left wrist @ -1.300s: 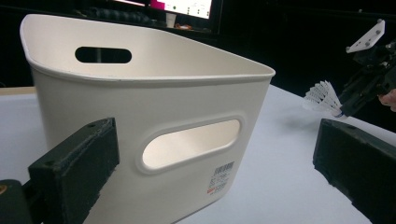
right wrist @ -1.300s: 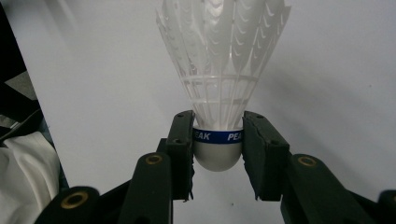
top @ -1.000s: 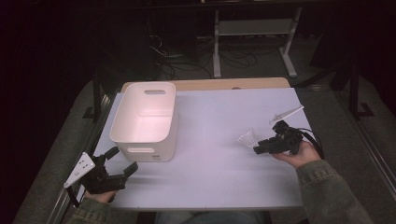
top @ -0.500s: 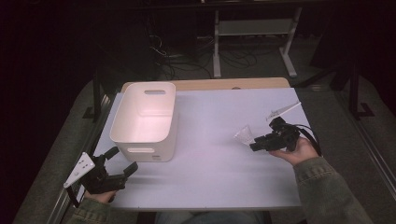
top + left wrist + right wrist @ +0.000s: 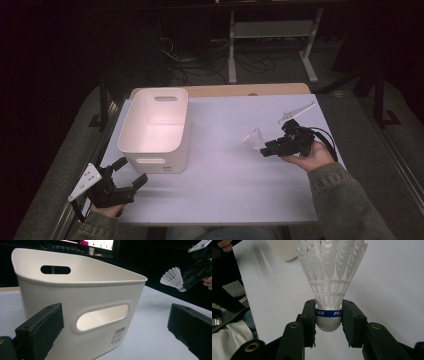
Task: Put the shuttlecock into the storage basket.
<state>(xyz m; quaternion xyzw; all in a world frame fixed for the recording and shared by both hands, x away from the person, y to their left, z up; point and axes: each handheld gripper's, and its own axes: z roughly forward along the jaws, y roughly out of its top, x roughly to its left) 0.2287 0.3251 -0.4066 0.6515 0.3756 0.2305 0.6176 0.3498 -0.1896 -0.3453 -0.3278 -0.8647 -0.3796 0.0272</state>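
Observation:
A white shuttlecock (image 5: 329,277) with a blue band on its cork is clamped by its base between the pads of my right gripper (image 5: 328,315), feathers pointing away. From above, the right gripper (image 5: 267,148) holds the shuttlecock (image 5: 254,137) over the white table's right half, lifted off the surface. The left gripper view catches the same shuttlecock (image 5: 173,278) at the upper right. My left gripper (image 5: 131,175) rests open near the front left corner, aimed at the white plastic bin (image 5: 156,128), whose handle slot (image 5: 102,317) faces its jaws. Nothing lies between the left fingers (image 5: 41,328).
The white table sheet (image 5: 225,185) spreads between the bin and the right hand. A wooden strip (image 5: 235,90) runs along the far edge. Beyond it are dark floor, cables and a metal stand (image 5: 270,35). The bin's inside looks bare.
My right gripper has carried the shuttlecock a little left and upward, toward the bin. The left gripper has kept still.

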